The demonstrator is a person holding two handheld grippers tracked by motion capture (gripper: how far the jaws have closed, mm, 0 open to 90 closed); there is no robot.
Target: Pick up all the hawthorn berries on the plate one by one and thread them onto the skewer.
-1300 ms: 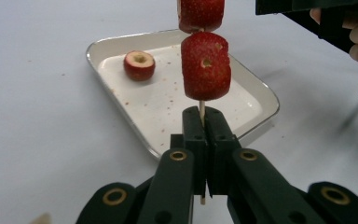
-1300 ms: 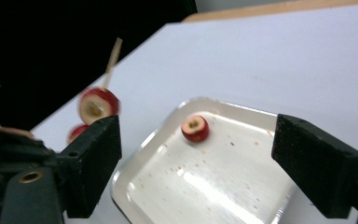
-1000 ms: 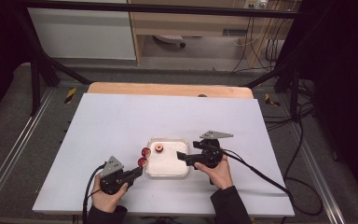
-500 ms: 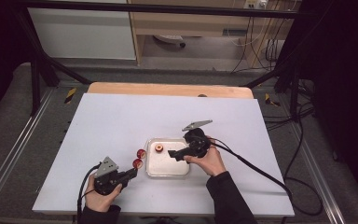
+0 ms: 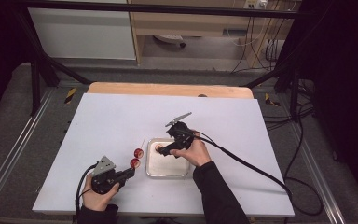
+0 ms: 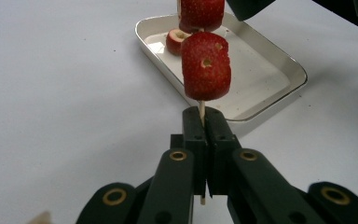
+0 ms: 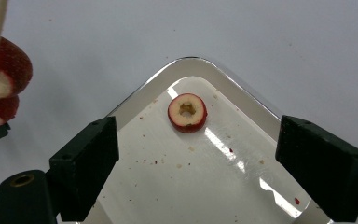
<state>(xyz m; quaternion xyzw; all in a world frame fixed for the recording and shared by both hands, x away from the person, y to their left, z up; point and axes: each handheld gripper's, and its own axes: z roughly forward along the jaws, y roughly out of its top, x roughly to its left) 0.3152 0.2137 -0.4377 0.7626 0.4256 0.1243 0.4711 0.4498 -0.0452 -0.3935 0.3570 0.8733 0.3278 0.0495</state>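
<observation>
Left claw (image 6: 204,123) clamps a wooden skewer (image 6: 201,110) threaded with 2 red fruit slices (image 6: 206,65). Right claw (image 7: 196,154), its jaws just narrowing slightly but wide apart and empty, hovers over a white tray (image 7: 242,93) holding 1 cored fruit slice (image 7: 187,112) on the desk (image 5: 112,121).

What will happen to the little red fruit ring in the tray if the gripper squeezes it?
The fruit ring looks soft and hollow in the middle, so a hard squeeze would probably squash it. It lies flat on the shiny tray, so it may slide rather than roll. The right gripper stands open over it.

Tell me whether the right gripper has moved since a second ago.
Yes. The right gripper went left, from the tray's right edge to over its far left corner.
</observation>
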